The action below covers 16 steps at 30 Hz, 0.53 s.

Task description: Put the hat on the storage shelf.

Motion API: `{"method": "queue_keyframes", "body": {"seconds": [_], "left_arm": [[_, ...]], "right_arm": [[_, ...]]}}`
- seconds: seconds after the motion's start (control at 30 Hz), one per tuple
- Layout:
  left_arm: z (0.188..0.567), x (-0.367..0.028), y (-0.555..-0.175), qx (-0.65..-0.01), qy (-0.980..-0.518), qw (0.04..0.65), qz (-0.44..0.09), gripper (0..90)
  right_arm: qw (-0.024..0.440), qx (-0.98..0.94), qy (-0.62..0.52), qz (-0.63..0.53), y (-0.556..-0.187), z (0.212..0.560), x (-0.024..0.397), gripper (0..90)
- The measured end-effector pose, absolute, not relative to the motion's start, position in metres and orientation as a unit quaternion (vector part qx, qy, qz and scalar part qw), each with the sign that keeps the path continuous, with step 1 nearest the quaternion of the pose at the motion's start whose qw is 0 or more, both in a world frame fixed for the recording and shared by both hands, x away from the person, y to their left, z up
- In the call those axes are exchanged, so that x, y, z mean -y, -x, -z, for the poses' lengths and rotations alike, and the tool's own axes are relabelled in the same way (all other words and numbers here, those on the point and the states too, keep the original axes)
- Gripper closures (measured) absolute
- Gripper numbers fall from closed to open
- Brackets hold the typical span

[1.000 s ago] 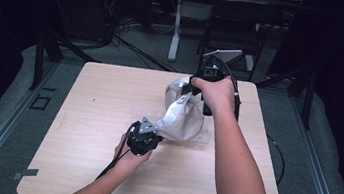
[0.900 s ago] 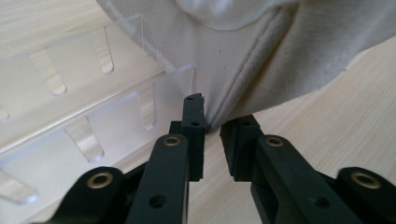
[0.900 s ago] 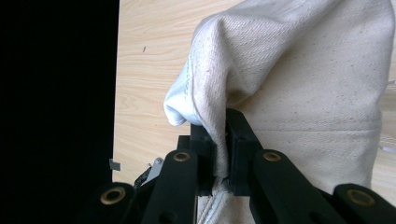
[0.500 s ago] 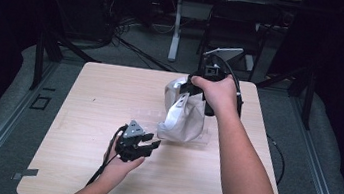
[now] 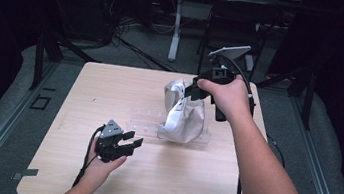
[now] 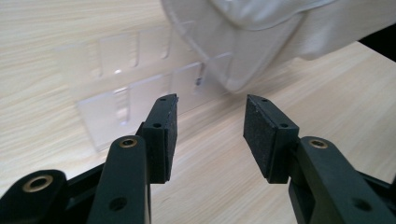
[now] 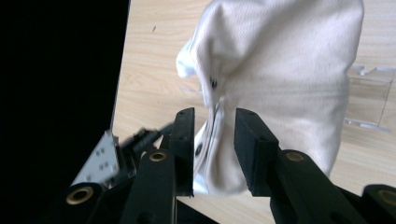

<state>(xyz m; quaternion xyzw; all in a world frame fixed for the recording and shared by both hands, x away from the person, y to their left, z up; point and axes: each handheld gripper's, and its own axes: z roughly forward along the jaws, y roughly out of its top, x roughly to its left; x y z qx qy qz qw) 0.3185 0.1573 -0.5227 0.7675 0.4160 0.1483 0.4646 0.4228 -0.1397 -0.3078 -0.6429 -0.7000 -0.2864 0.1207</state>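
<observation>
The table (image 5: 85, 90) carries a white cloth bag (image 5: 183, 116) standing right of its middle, toward the far edge, on a clear plastic sheet (image 5: 148, 126). The right gripper (image 5: 193, 91) sits at the bag's top; its fingers (image 7: 254, 149) have just been opening, with the bag's seam between them and the pads no longer pressing it. The left gripper (image 5: 131, 143) is nearer the near edge, apart from the bag; its fingers (image 6: 163, 133) have just been opening too, with nothing between them.
</observation>
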Motion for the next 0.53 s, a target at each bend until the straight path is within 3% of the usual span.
{"method": "queue_keyframes", "body": {"seconds": [0.23, 0.53], "left_arm": [[0.527, -0.168, -0.323, -0.427, -0.767, 0.451, -0.159, 54.9], [0.531, -0.172, -0.326, -0.435, -0.762, 0.452, -0.164, 53.0]], "right_arm": [[0.122, 0.714, 0.622, 0.296, -0.405, 0.303, 0.141, 67.3], [0.119, 0.724, 0.609, 0.302, -0.385, 0.322, 0.158, 63.6]]}}
